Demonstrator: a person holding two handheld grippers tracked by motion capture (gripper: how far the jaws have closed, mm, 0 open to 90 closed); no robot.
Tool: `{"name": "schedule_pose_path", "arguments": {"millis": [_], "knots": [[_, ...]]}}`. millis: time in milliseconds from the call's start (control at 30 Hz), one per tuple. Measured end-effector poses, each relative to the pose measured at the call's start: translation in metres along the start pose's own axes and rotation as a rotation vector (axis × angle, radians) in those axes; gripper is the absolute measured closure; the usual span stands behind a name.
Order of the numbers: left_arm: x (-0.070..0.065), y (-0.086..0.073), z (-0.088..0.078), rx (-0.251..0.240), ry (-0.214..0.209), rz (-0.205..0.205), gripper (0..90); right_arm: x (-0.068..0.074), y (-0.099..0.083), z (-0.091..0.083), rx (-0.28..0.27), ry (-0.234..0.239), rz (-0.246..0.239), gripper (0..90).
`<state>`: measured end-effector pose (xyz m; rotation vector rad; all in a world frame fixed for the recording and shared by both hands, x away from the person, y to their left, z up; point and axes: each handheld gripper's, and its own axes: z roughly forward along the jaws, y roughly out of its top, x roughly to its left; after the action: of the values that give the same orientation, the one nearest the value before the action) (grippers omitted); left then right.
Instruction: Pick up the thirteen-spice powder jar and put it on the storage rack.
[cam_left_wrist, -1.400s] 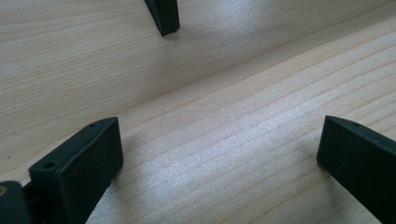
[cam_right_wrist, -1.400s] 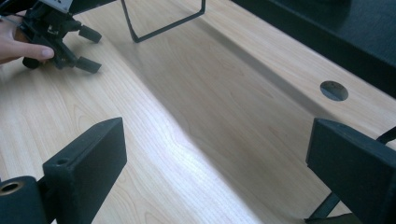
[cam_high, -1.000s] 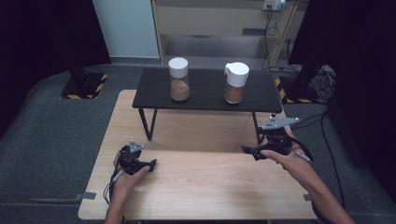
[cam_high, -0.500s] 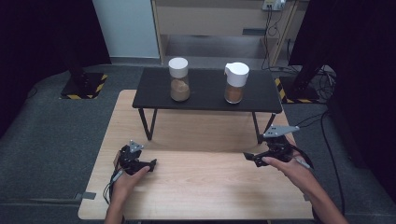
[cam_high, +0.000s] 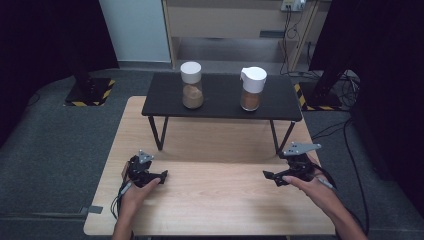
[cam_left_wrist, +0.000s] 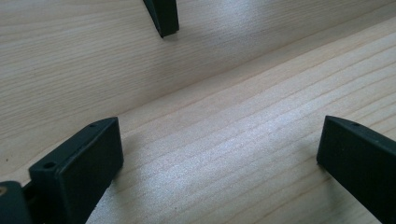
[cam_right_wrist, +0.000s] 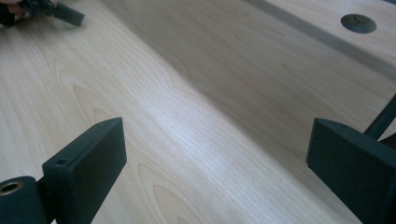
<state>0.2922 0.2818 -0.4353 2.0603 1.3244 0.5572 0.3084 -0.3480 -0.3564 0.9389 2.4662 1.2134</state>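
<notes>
Two grippers rest low on the wooden table (cam_high: 210, 210), and the black shelf (cam_high: 220, 97) standing on that table serves as the landmark here. The shelf sits at the far half of the table on thin dark legs, with bare wood beneath and in front of it. On the shelf's top, left of middle, stands the round-capped jar (cam_high: 192, 85), part filled with a tan powder; right of middle stands the spouted jar (cam_high: 251, 89), holding a darker brown fill. The two jars are well apart and both upright.

The left gripper (cam_high: 159, 176) lies in front of the shelf's left leg, its jaws spread with only bare wood between them in the left gripper view. The right gripper (cam_high: 272, 176) lies in front of the shelf's right leg, jaws likewise wide and empty in the right gripper view, pointing across the table toward the other hand.

Judging by this, the work is at its start, with a reach to a jar ahead. To do it well, each gripper should rise clear of the shelf's front edge before going forward, approach its jar level, and close on the glass body below the cap, squarely, so the jar stays upright and the powder does not shift.
</notes>
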Motion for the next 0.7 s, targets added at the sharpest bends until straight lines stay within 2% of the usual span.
{"name": "schedule_pose_path", "arguments": {"millis": [700], "knots": [[0.000, 0.000, 0.000, -0.002, 0.000, 0.000, 0.0, -0.002, -0.040, 0.013, 0.034, -0.011, 0.038, 5.9]]}}
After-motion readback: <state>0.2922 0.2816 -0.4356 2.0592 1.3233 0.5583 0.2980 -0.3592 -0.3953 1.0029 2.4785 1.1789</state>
